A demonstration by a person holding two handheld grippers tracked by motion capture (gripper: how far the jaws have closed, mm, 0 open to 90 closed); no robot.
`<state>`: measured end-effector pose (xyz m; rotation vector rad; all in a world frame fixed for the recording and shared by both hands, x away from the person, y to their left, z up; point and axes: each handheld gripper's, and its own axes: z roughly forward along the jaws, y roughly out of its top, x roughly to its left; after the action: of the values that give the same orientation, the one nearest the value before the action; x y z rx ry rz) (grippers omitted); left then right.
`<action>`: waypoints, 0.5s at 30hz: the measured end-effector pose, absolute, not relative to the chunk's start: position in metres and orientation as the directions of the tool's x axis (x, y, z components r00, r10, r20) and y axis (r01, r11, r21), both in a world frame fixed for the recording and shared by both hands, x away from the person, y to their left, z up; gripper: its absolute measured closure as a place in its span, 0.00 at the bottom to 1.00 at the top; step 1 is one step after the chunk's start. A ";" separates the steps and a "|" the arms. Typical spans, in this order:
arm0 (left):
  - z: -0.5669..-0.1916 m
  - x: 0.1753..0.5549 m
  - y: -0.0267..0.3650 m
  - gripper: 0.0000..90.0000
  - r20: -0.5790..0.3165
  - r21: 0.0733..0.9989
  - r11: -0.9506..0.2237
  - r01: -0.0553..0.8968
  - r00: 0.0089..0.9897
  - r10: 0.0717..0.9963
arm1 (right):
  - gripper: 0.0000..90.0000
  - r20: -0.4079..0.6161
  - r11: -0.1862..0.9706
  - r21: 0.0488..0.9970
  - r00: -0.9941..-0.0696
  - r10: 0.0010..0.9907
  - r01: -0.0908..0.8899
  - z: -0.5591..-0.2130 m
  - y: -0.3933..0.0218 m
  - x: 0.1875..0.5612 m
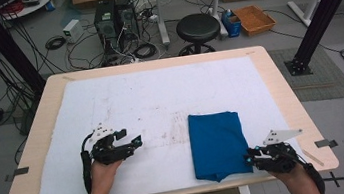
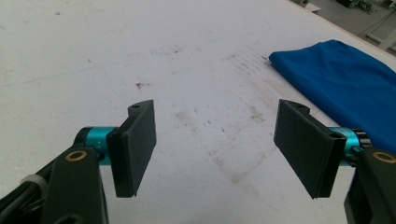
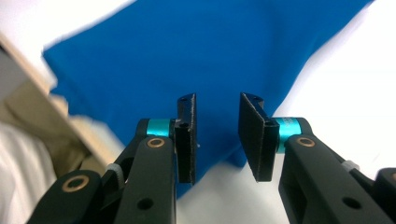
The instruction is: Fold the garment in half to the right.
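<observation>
Lab: computer towers [image 1: 114, 19], floor cables [image 1: 57, 41], rig frame [image 1: 320, 12].

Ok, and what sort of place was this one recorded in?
Most likely a lab or workshop rather than a home. Behind the table with its white sheet and folded blue cloth, loose cables sprawl over the floor around computer towers, and black frame posts stand at either side.

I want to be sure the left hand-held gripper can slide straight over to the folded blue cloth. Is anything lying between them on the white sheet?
Nothing visible does. Between the left hand-held gripper and the folded blue cloth lies only bare, stained white sheet. Its jaws stand wide apart with nothing between them.
</observation>
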<state>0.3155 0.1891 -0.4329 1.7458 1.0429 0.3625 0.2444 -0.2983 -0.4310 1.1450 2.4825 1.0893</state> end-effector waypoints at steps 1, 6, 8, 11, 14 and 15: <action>-0.433 0.316 0.189 0.33 -0.225 0.874 -0.100 0.475 0.580 0.783 | 0.79 0.101 0.446 0.680 -0.677 0.729 0.582 -0.434 -0.296 0.242; -0.433 0.315 0.189 0.33 -0.227 0.874 -0.099 0.475 0.581 0.782 | 0.99 0.054 0.480 0.678 -0.688 0.723 0.557 -0.437 -0.294 0.240; -0.433 0.316 0.189 0.33 -0.230 0.875 -0.095 0.475 0.579 0.782 | 0.99 0.029 0.486 0.690 -0.692 0.721 0.536 -0.435 -0.294 0.236; -0.434 0.316 0.190 0.33 -0.230 0.874 -0.094 0.477 0.577 0.784 | 1.00 0.011 0.478 0.700 -0.677 0.736 0.531 -0.429 -0.299 0.233; -0.434 0.317 0.189 0.33 -0.229 0.875 -0.096 0.474 0.581 0.781 | 0.99 -0.007 0.472 0.701 -0.657 0.754 0.535 -0.426 -0.303 0.232; -0.434 0.317 0.189 0.33 -0.229 0.875 -0.096 0.474 0.581 0.781 | 0.99 -0.007 0.472 0.701 -0.657 0.754 0.535 -0.426 -0.303 0.232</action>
<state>0.3166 0.1893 -0.4336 1.7430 1.0405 0.3589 0.2324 -0.3032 -0.4263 1.0920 2.4091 0.9806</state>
